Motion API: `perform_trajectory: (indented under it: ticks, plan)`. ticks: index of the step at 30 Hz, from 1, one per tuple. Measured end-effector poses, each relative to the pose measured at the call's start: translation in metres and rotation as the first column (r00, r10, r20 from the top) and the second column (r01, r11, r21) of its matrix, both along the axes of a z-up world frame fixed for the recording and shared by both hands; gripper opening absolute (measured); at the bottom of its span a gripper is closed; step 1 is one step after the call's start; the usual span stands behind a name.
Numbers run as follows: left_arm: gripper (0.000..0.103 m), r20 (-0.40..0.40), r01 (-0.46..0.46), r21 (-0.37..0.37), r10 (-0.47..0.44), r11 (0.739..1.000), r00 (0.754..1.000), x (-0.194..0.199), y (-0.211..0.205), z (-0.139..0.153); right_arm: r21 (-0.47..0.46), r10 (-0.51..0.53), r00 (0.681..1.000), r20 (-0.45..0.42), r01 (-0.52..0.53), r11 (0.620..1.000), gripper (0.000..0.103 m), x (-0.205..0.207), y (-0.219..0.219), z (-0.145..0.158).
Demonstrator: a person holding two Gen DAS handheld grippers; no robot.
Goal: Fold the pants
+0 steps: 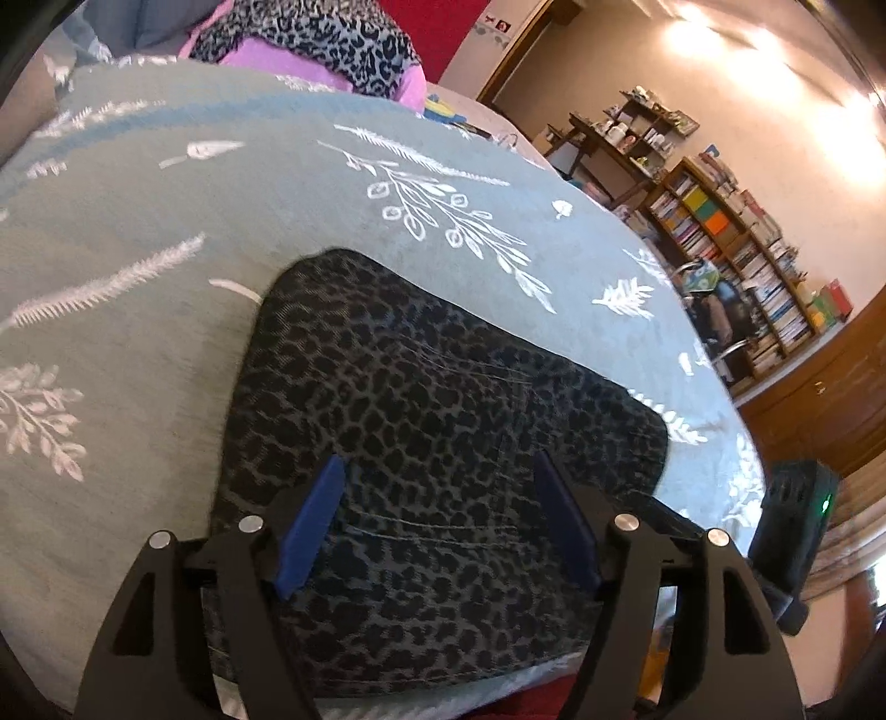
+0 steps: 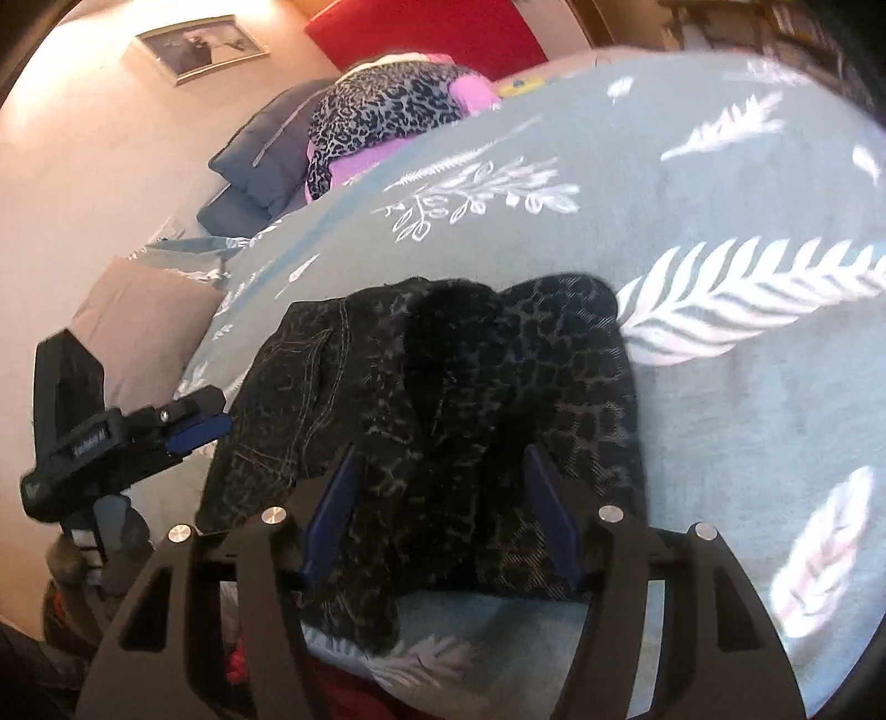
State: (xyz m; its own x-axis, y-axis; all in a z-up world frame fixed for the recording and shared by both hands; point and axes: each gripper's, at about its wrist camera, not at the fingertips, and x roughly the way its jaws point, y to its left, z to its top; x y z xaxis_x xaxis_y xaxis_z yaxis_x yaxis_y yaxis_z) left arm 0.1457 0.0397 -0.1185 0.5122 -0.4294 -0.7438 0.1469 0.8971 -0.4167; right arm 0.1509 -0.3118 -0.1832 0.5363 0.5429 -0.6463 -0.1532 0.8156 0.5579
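Currently leopard-print pants point(image 1: 443, 443) lie folded on the teal bedspread point(image 1: 138, 249), near its front edge. Left claw point(image 1: 440, 520) and right claw point(image 2: 440, 515) both wide, empty, hovering over them. Risk: a one-layer pinch could drag the stacked folds apart.

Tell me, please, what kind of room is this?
Most likely a bedroom at home: a bed with a leaf-print bedspread, pillows by a red headboard, and full bookshelves along the wall.
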Motion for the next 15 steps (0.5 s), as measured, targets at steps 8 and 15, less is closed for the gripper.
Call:
perform_trajectory:
  ticks: [8,15]
  plan:
    - [0.071,-0.027,-0.036,0.000,0.036,0.999,0.999,0.005,0.009,-0.009,0.011,0.075,0.997,-0.023,-0.075,0.997,0.031,0.017,0.020,-0.008]
    - [0.071,-0.006,-0.045,0.008,0.045,0.999,0.999,0.007,0.016,0.002,0.091,0.086,0.994,0.073,-0.093,0.992,0.016,0.010,0.004,0.036]
